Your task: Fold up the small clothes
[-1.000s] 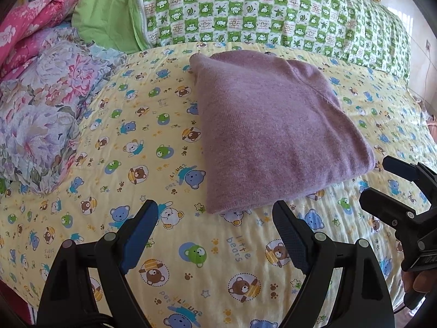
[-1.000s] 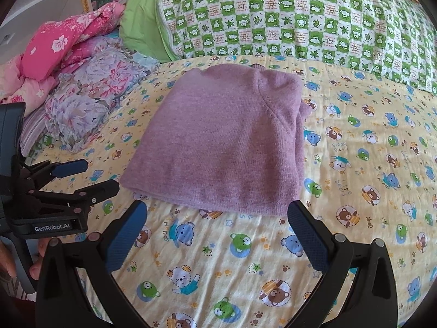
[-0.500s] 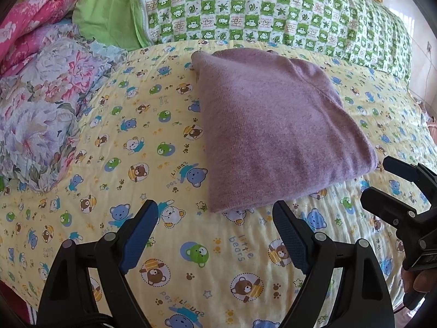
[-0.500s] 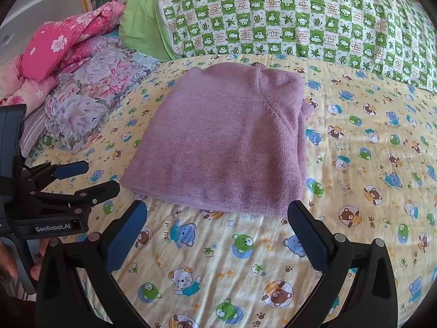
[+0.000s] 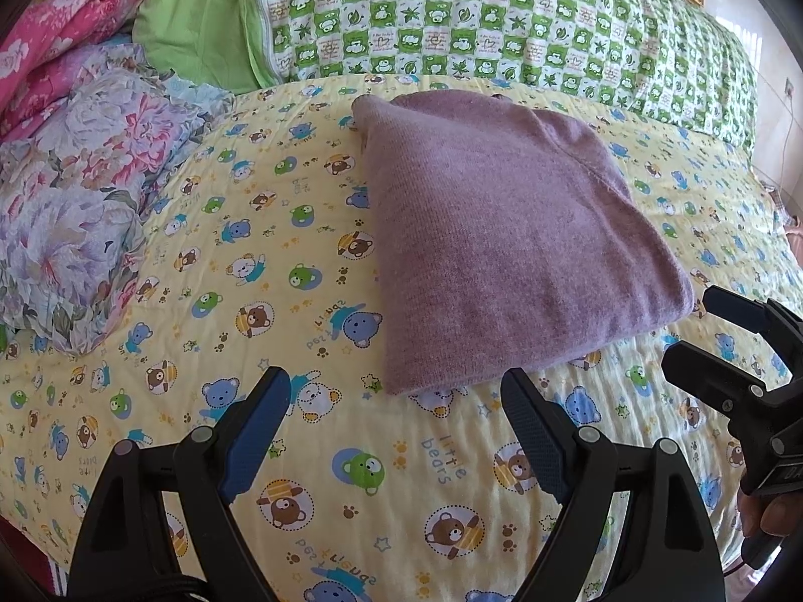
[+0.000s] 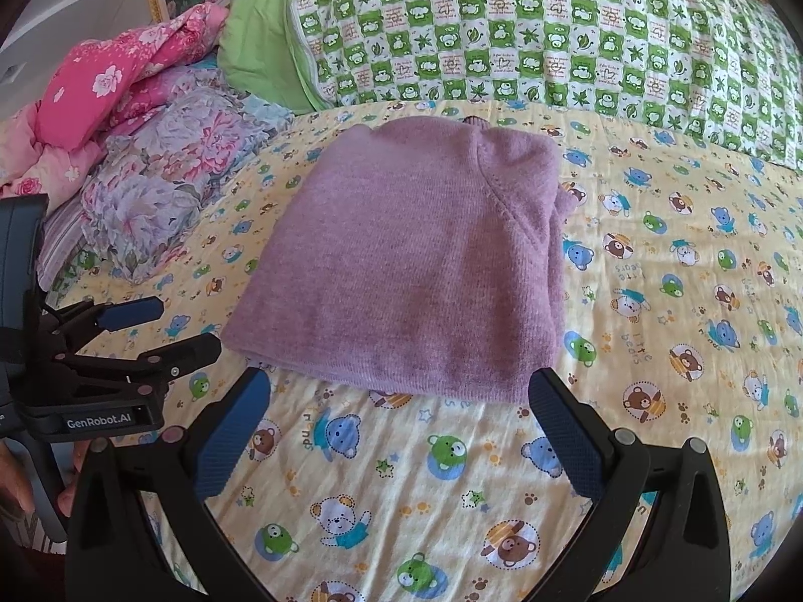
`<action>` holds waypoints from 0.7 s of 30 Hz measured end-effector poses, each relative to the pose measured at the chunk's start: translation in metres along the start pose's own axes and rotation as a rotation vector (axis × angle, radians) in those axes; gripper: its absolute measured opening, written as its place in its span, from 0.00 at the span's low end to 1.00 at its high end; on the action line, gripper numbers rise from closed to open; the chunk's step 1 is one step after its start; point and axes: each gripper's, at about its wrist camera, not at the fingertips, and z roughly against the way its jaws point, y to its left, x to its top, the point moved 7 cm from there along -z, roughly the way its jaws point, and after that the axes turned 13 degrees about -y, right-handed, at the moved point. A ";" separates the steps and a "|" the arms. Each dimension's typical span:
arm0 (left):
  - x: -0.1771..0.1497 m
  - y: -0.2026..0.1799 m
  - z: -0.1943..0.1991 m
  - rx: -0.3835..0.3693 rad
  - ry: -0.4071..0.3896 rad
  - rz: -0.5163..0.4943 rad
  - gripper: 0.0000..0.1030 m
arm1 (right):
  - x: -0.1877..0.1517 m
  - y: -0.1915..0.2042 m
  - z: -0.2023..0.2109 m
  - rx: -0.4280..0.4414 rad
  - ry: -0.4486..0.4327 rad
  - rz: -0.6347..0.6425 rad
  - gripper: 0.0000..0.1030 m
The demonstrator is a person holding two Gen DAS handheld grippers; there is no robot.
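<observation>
Purple sweater [image 5: 507,246] is lying folded mid-frame on the bear-print sheet [image 5: 321,451], just beyond the left gripper [image 5: 396,431] and right gripper [image 6: 396,431], both gaping wide and holding nothing. Grabbing only the top layer risks undoing the fold. Sleeves are hiding underneath; the checked pillow [image 5: 502,20] is running off upper right.

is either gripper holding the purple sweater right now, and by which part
Nothing is held. The left gripper and right gripper are both open, short of the folded purple sweater, which lies on the bedsheet.
</observation>
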 end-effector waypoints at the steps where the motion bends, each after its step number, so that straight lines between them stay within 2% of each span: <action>1: 0.000 0.000 0.000 -0.001 0.001 0.001 0.84 | 0.000 0.000 0.000 0.000 0.000 -0.001 1.00; 21: 0.003 -0.004 0.000 -0.015 -0.001 -0.006 0.84 | 0.005 0.001 0.003 -0.004 -0.006 -0.013 1.00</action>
